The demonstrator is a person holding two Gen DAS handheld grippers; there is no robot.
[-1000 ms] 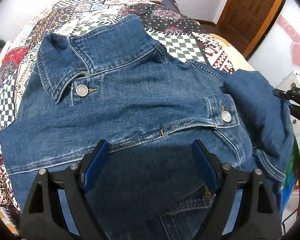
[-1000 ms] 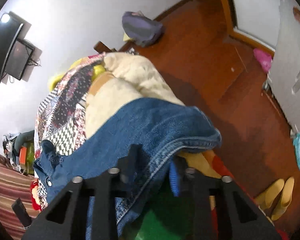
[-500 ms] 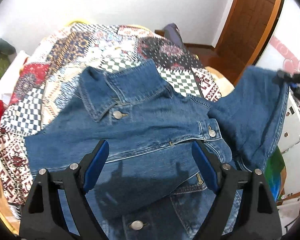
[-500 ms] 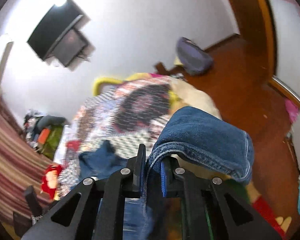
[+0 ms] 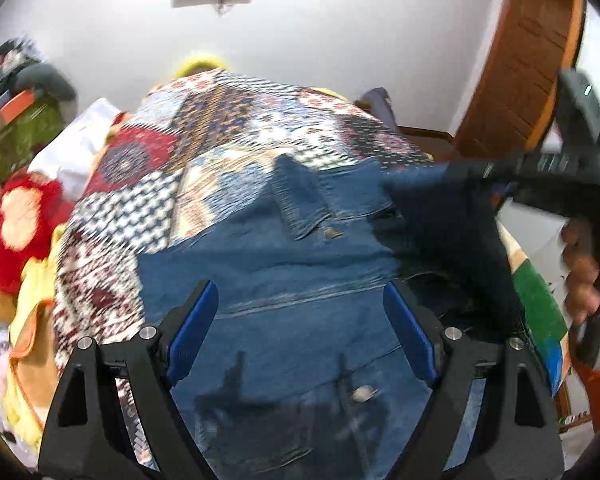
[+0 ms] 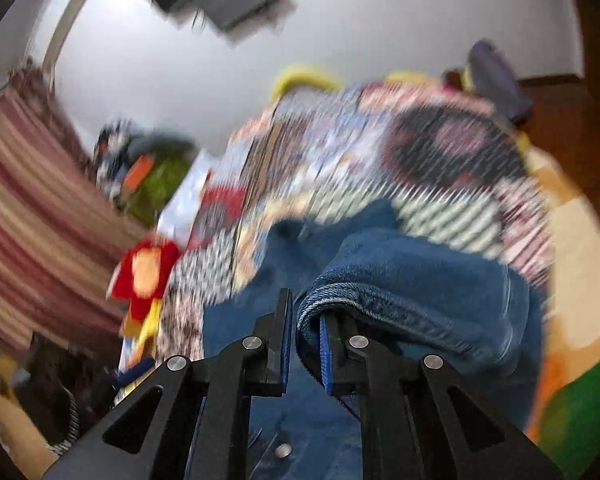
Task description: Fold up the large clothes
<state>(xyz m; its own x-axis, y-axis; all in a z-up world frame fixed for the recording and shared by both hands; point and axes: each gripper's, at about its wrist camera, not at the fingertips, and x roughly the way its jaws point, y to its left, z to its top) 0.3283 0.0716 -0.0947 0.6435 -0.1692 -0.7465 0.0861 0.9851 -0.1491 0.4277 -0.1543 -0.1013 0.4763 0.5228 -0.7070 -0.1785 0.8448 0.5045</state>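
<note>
My right gripper (image 6: 305, 354) pinches the sleeve (image 6: 416, 292); left gripper (image 5: 300, 336) gapes wide. Mid-fold: next, lay it toward nine o'clock across the jacket (image 5: 284, 280).

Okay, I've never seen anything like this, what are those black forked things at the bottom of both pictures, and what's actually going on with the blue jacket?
Those black forks are handheld grippers, one in each of a person's hands, each with a small fisheye camera looking out along its two fingers. So each picture is taken from one gripper.

In the left wrist view, the left gripper hovers with its jaws wide apart, holding nothing, above a denim jacket spread on a patchwork quilt. The right gripper and the person's hand show at that picture's right edge.

In the right wrist view, the right gripper has its jaws closed on a fold of the jacket, a sleeve by the look of it, and holds it above the jacket's body.
</note>
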